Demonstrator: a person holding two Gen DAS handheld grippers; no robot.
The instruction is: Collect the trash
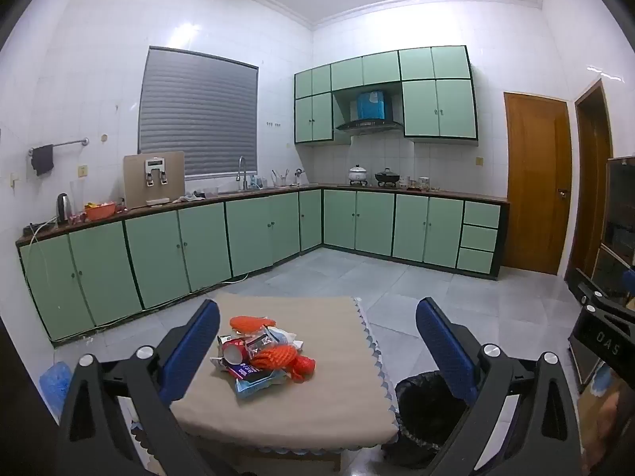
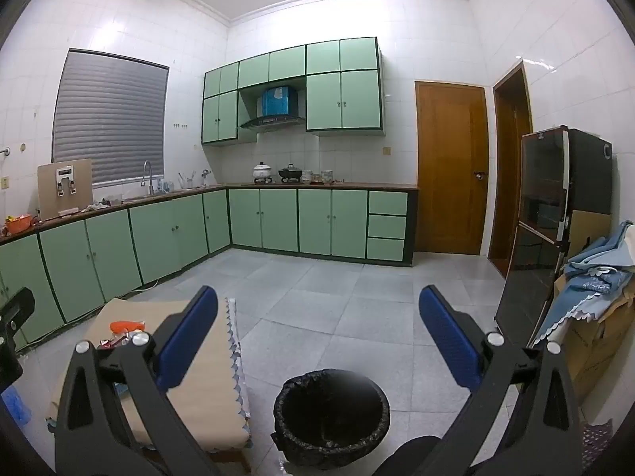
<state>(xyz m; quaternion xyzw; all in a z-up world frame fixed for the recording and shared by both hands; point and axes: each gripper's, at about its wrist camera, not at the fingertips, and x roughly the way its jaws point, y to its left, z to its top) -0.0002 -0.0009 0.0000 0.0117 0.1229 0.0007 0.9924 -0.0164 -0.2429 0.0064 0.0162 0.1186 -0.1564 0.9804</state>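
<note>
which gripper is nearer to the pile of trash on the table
Left. The left gripper hangs open over the near edge of the table, framing the trash pile. The right gripper is off to the side above the black bin.

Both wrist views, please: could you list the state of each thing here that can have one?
left gripper: open, empty
right gripper: open, empty
trash pile: heaped on the table, untouched
table: covered by a beige cloth
trash bin: lined with a black bag, on the floor beside the table
window blind: down
wooden door: shut
base cabinets: doors shut
</note>
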